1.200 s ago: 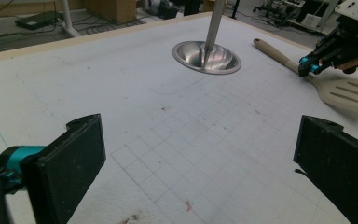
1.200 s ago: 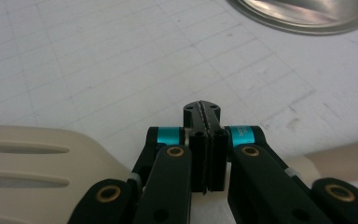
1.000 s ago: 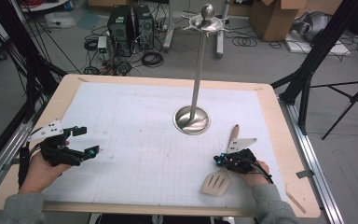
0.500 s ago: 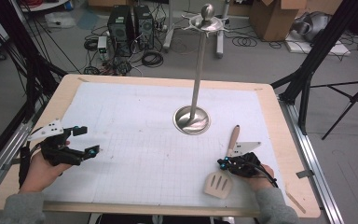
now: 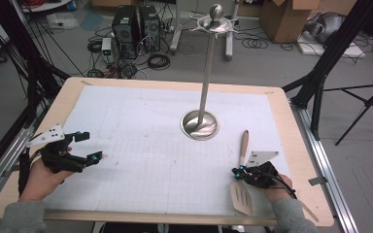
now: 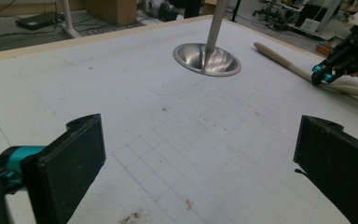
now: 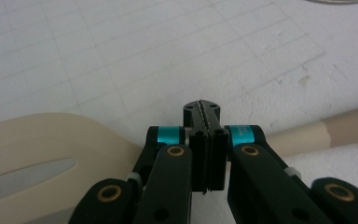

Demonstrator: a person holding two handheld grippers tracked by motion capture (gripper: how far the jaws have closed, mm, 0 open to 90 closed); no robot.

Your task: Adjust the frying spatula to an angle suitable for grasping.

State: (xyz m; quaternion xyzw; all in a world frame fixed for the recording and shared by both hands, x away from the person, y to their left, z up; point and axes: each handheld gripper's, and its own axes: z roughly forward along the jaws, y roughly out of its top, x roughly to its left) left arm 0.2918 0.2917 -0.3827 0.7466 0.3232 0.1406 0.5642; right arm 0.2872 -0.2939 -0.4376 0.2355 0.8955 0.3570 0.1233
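Note:
A cream slotted spatula (image 5: 241, 196) with a wooden handle lies flat at the right of the table, its blade toward the person. My right gripper (image 5: 236, 171) is shut and sits just over the spatula's neck. In the right gripper view its jaws (image 7: 202, 109) are pressed together with nothing between them, and the spatula blade (image 7: 42, 144) passes underneath. My left gripper (image 5: 90, 146) rests at the table's left side, open and holding nothing. In the left gripper view its fingers (image 6: 70, 163) stand wide apart over bare paper.
A metal stand (image 5: 200, 125) with a round base, a tall pole and hooks at the top rises from the middle of the gridded paper sheet (image 5: 141, 145). The wooden table rim (image 5: 291, 126) borders the sheet. Beyond it are black frame legs, cables and boxes on the floor.
My right hand has shifted slightly right and toward the person, and the spatula's blade has swung a little to the right. The left gripper has stayed in place.

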